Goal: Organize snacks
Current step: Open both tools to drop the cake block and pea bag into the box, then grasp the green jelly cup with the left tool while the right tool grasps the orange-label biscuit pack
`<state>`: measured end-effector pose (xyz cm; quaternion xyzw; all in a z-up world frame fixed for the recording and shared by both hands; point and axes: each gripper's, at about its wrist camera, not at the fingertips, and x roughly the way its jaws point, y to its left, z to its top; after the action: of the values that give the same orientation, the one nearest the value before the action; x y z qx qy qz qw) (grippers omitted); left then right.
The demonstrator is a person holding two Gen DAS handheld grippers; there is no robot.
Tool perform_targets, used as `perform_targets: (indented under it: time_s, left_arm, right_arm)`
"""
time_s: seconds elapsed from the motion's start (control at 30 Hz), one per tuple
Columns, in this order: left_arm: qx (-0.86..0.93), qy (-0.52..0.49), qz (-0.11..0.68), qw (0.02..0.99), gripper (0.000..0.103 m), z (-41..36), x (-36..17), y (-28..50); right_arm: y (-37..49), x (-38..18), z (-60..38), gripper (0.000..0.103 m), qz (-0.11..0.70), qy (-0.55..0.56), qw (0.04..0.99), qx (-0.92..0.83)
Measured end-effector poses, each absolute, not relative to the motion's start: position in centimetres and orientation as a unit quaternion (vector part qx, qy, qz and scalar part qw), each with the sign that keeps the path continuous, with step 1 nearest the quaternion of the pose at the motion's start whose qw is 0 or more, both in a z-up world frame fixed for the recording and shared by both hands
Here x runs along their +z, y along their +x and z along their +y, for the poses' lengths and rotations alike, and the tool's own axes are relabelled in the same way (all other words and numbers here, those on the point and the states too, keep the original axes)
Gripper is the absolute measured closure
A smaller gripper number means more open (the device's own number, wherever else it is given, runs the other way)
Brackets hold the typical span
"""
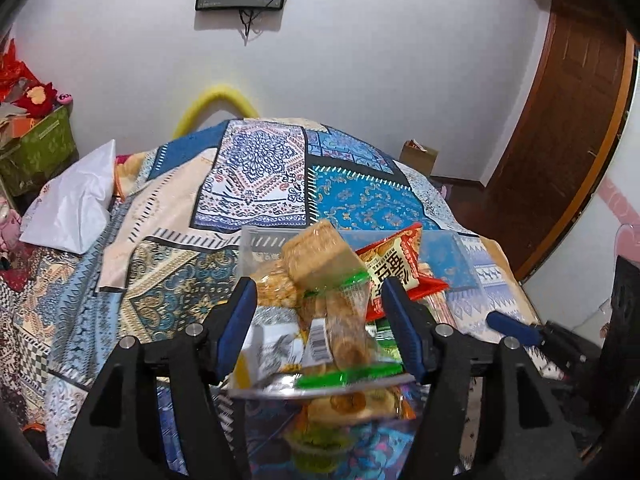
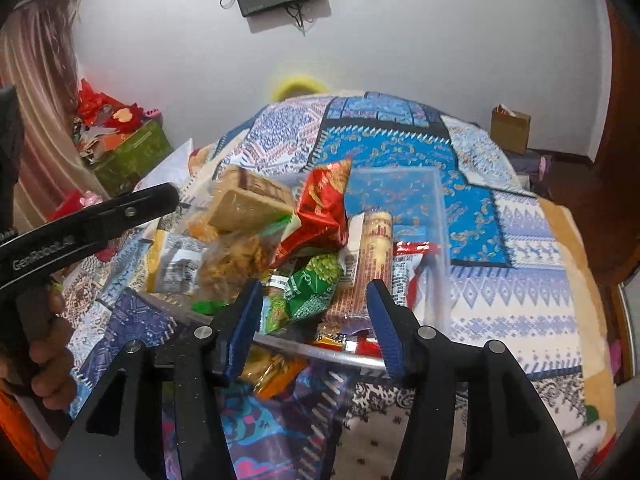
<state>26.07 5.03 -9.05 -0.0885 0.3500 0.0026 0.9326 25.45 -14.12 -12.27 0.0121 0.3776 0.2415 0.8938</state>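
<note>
A clear plastic box [image 1: 452,248] [image 2: 436,216] sits on the patterned bedspread, with snack packs heaped in its near left part. A clear pack of tan biscuits [image 1: 316,256] [image 2: 248,204] lies on top, beside a red crinkled bag [image 1: 394,266] [image 2: 324,208]. A green packet [image 2: 314,284] and a long biscuit sleeve [image 2: 374,248] lie lower. My left gripper [image 1: 318,300] is open above the heap, a clear biscuit pack with green ends [image 1: 346,332] between its fingers. My right gripper [image 2: 316,302] is open over the box's near rim. The left gripper's side [image 2: 120,216] shows at left.
A white bag [image 1: 72,200] lies at the bed's left edge. A green box of red decorations [image 1: 36,144] [image 2: 132,152] stands left. A small cardboard box [image 1: 420,156] [image 2: 512,128] is on the floor right, near a wooden door [image 1: 568,128].
</note>
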Motion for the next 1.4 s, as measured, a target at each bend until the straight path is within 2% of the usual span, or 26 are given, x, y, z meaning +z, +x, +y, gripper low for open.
perform_targets:
  time_s: [0.1, 0.33, 0.53, 1.03, 1.13, 1.17, 1.4]
  left_arm:
    - [0.007, -0.08, 0.35, 0.933, 0.037, 5.3, -8.7, 24.4]
    - [0.01, -0.071, 0.379, 0.923, 0.036, 5.7, -10.5, 21.2]
    - [0.006, -0.067, 0.427, 0.902, 0.036, 5.6, -14.3, 19.5]
    - [-0.028, -0.07, 0.498, 0.864, 0.037, 2.8, -21.5, 21.9]
    - [-0.035, -0.076, 0.493, 0.866, 0.049, 2.9, -22.0, 21.9]
    - [-0.041, -0.078, 0.491, 0.867, 0.057, 3.0, -22.0, 21.7]
    - [-0.033, -0.08, 0.474, 0.876, 0.057, 5.1, -21.3, 19.8]
  right_arm:
    - [24.4, -11.3, -14.6, 0.045, 0.365, 0.01, 0.9, 0.238]
    - [22.3, -10.5, -15.1, 0.044, 0.353, 0.009, 0.904, 0.24]
    - [20.8, -11.3, -15.2, 0.044, 0.36, 0.001, 0.901, 0.241]
    - [20.4, -15.9, -13.9, 0.044, 0.418, -0.027, 0.872, 0.254]
    - [20.8, -16.3, -13.3, 0.044, 0.424, -0.032, 0.867, 0.26]
    - [20.9, -16.5, -13.0, 0.044, 0.426, -0.033, 0.865, 0.263]
    - [22.6, -17.9, -10.5, 0.044, 0.448, -0.033, 0.847, 0.284]
